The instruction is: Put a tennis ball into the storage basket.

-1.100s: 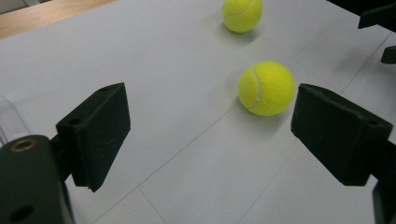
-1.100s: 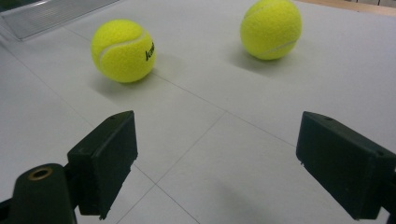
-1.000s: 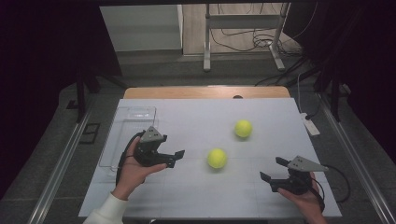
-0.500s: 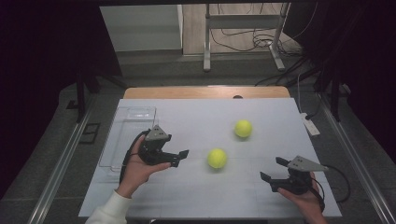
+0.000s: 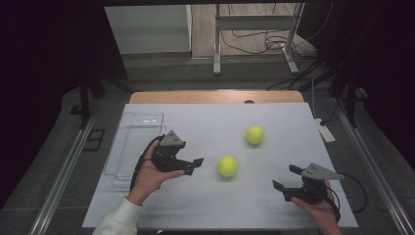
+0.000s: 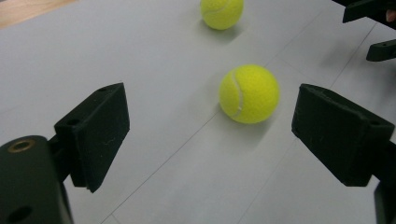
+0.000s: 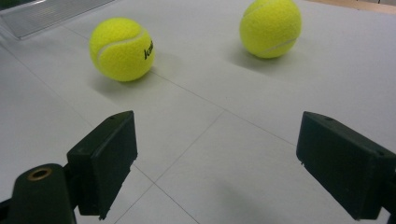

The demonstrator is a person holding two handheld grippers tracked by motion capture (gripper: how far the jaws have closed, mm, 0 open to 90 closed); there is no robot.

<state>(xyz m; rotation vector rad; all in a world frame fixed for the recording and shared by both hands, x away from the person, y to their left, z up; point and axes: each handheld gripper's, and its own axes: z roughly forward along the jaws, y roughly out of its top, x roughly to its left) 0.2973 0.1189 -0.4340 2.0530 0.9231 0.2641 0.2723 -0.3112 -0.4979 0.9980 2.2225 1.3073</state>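
- The left gripper (image 5: 195,165), jaws spread wide with nothing between them, points straight at the nearer fuzzy yellow-green tennis ball (image 5: 227,166), which lies just ahead of its jaw tips on the pale grey tabletop (image 5: 195,205).
- In the left gripper view that ball (image 6: 249,93) sits forward and slightly toward the right-hand jaw, so I judge a short push ahead would bracket it.
- The right gripper (image 5: 288,180), also released and empty, rests farther from this ball; the left hand is nearer.
- A second, matching tennis ball (image 5: 255,134) lies beyond, well apart from both grippers.
- The nearer ball is round, felt-covered, with a white seam and dark lettering (image 7: 148,50).
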